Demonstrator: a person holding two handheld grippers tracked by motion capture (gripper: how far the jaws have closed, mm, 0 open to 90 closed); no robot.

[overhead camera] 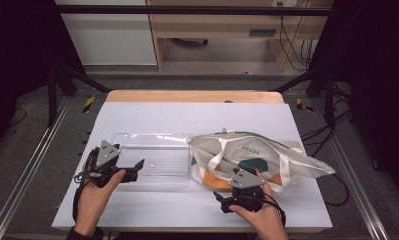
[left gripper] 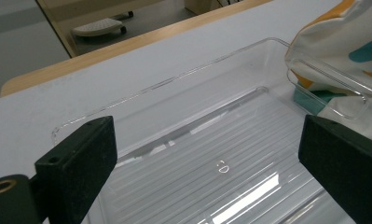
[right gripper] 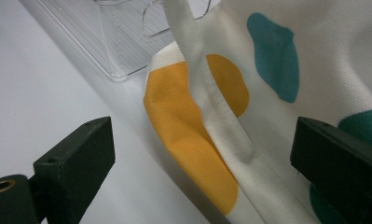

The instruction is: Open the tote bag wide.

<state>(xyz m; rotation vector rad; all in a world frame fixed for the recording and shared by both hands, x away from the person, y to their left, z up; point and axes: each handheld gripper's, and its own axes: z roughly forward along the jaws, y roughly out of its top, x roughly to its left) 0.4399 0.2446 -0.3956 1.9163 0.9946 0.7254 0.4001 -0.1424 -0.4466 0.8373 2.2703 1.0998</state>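
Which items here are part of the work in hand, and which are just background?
In play:
- tote bag, cream with orange and teal spots, its edge at the tray's right end
- clear plastic tray
- left gripper, open, at the tray
- right gripper, open, at the bag's strap

Lying about:
- wooden desk beyond the table
- cables

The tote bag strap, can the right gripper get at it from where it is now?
Probably yes: the right gripper has its jaws open, with the strap lying straight ahead on the tote bag, nothing between.
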